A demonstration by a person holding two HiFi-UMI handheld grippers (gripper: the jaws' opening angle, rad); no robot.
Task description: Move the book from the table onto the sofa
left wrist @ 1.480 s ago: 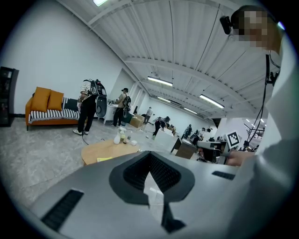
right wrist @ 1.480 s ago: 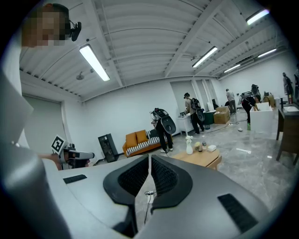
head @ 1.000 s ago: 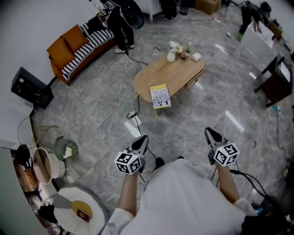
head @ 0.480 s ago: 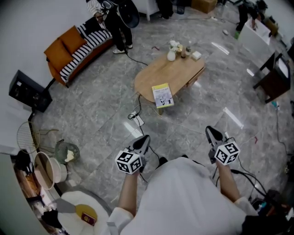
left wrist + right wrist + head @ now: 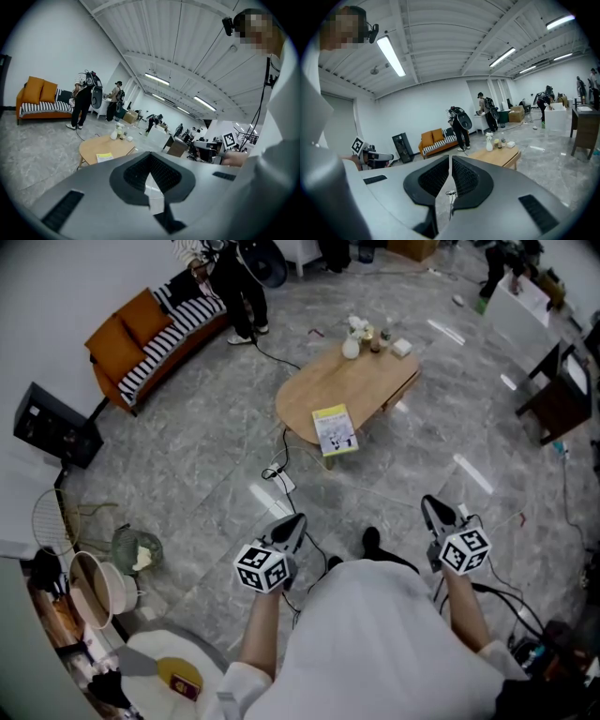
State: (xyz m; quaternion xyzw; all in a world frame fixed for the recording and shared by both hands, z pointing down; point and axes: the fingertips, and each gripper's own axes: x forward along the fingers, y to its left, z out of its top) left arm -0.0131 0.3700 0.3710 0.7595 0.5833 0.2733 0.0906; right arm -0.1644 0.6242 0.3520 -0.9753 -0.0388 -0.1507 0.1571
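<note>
Lying at near edge of table (image 5: 319, 390), book (image 5: 335, 429); floor (image 5: 202, 451) surrounds.

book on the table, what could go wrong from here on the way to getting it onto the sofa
1. A cable lies on the floor between the person and the table, so it could catch a foot on the approach.
2. The book lies flat at the table's near edge; a clumsy grab might push it off.
3. A standing person is right in front of the sofa and may block the drop spot.
</note>
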